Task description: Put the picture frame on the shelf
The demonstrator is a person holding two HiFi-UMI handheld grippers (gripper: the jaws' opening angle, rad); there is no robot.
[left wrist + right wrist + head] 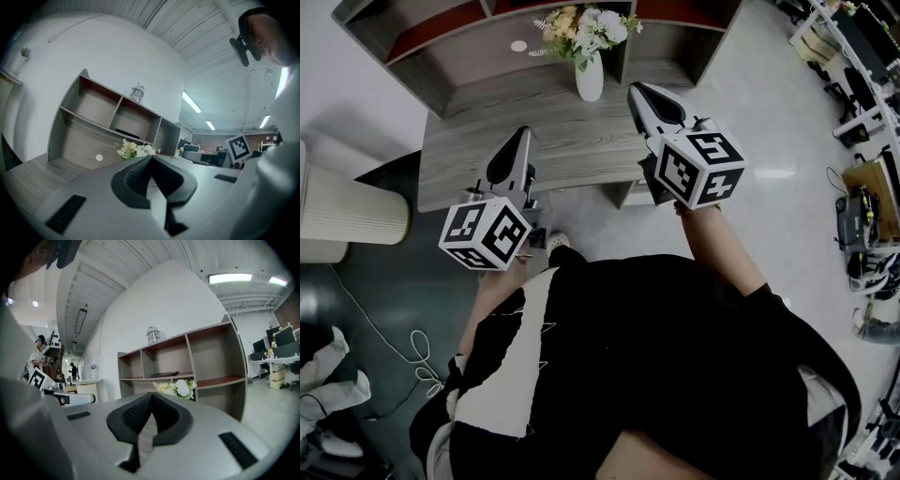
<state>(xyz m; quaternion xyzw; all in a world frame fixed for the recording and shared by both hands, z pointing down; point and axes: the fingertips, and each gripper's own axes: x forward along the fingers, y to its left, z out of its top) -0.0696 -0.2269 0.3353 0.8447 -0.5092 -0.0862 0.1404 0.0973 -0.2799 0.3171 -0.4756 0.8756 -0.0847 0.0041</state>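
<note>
A dark flat picture frame (164,374) lies in the middle compartment of the grey shelf unit (190,362); the left gripper view shows the picture frame (127,133) there too. In the head view it is hidden under the shelf top. My left gripper (523,133) hovers over the desk's front edge, shut and empty, with its tips (151,157) meeting. My right gripper (637,89) is held higher, right of the vase, also shut with nothing in it (151,394). Both point toward the shelf (441,52).
A white vase of flowers (589,75) stands mid-desk in front of the shelf. A small white disc (518,45) lies on the desk (487,141). A glass jar (153,334) sits on the shelf top. A white bin (347,216) stands at the left, with office desks at the right.
</note>
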